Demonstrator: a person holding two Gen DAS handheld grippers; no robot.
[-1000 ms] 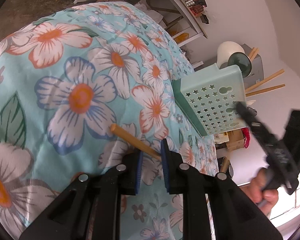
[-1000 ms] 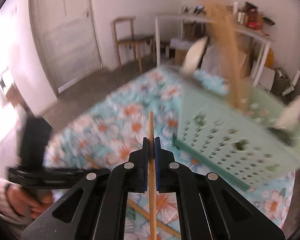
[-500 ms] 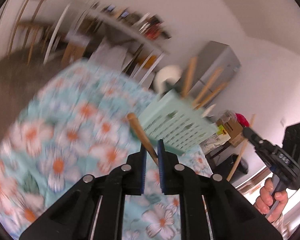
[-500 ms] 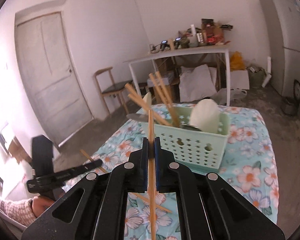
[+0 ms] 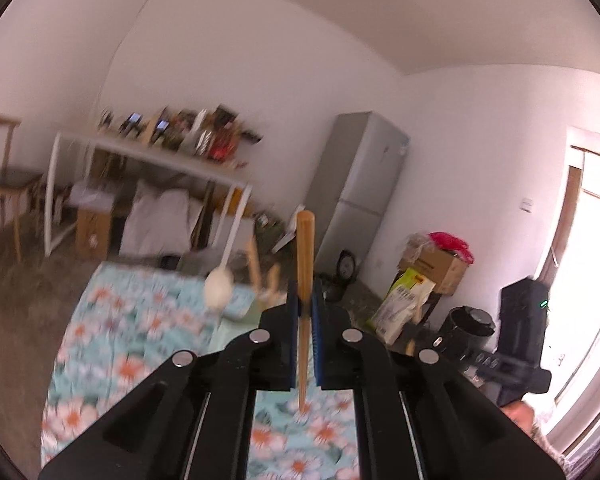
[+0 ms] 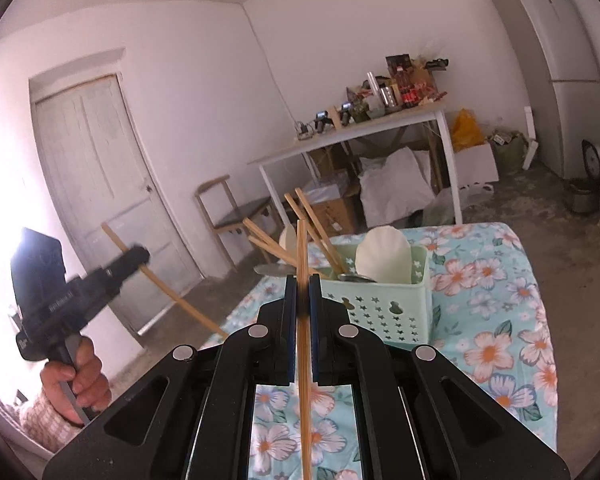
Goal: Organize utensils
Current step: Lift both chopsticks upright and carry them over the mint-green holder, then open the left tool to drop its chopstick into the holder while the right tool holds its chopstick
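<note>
Mint-green utensil basket [image 6: 384,308] standing upright on the bed, near the far edge of the floral bedspread [image 6: 496,300], well in from the right edge. Already inside: several wooden chopsticks [image 6: 320,232] fanned up and to the left, a pale rice paddle [image 6: 384,256] upright at the right, something metal lying low between them.

Straight ahead of the right tongs [image 6: 302,300] and slightly below, near enough that the basket's front wall shows just past the blue pads. Clamped shut on a single chopstick [image 6: 304,360], long axis almost vertical in the right wrist view, upper end overlapping the fanned sticks, lower end running out of the bottom of the picture.

Left tongs [image 6: 138,258] off to the left of the basket, past the bedspread's left edge, held up by a hand [image 6: 78,380] in a checked sleeve. Also closed on a chopstick [image 5: 305,280], which stands upright between the pads in the left wrist view but slants down toward the bed from the other side. Basket blurred there, low and just left of the pads.

Right tongs judged the nearer; a tilt of the stick forward over the rim probably called for.
</note>
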